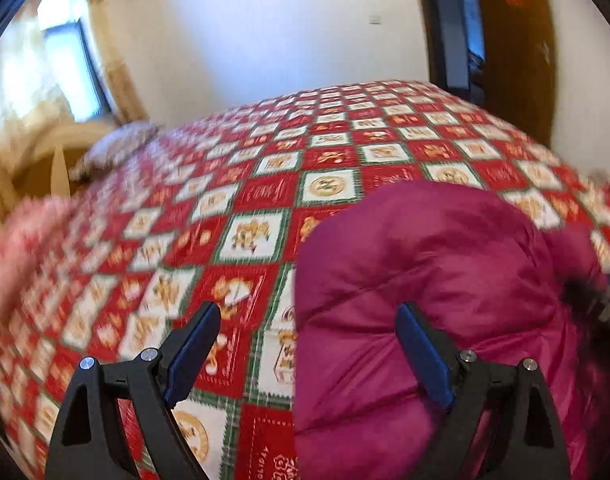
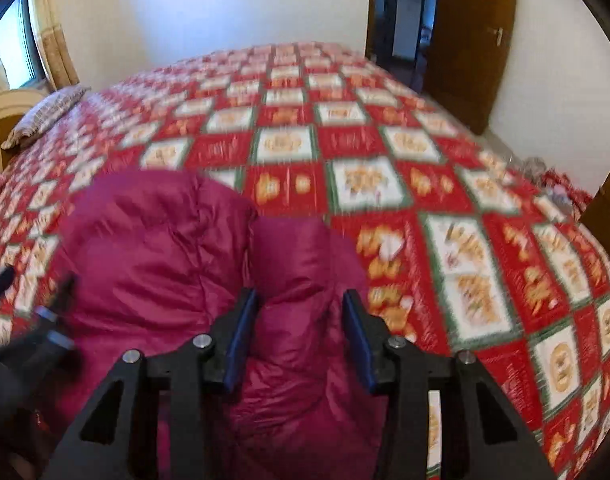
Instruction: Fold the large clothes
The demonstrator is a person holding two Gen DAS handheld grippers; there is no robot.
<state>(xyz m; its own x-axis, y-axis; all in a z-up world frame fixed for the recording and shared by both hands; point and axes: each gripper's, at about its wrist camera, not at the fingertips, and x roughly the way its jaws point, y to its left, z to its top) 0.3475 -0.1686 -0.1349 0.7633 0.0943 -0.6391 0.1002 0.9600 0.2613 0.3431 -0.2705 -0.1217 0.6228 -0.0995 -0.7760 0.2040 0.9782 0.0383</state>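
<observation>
**Puffy magenta jacket on a checked bedspread, 2 grippers over it**

A magenta quilted down jacket (image 2: pixel 173 264) of shiny fabric lies bunched on a bed, on top of a red, white and green checked bedspread (image 2: pixel 385 184) printed with gold motifs. The jacket sits at the near side of the bed, and the bedspread shows bare beyond it and to both sides.

The right gripper (image 2: pixel 301 336), black with blue pads, points down at the jacket. A raised, padded fold of the magenta fabric stands between its 2 fingers. The jaws are partly apart; the blur makes it impossible to tell whether the pads press on the fold or only flank it.

The left gripper (image 1: pixel 309 352) has its jaws spread wide and grips nothing. Its right finger (image 1: pixel 423 356) is over the jacket's left edge, while its left finger (image 1: pixel 193 350) is over the bare bedspread. In the right wrist view this gripper shows as a dark blur at the left edge, beside the jacket.

At the far left corner of the bed lies a pale patterned pillow (image 2: pixel 45 116), near a curtained window (image 1: pixel 65 52). A brown wooden door (image 2: pixel 469 40) stands open at the far right, against a white wall (image 2: pixel 225 8).
</observation>
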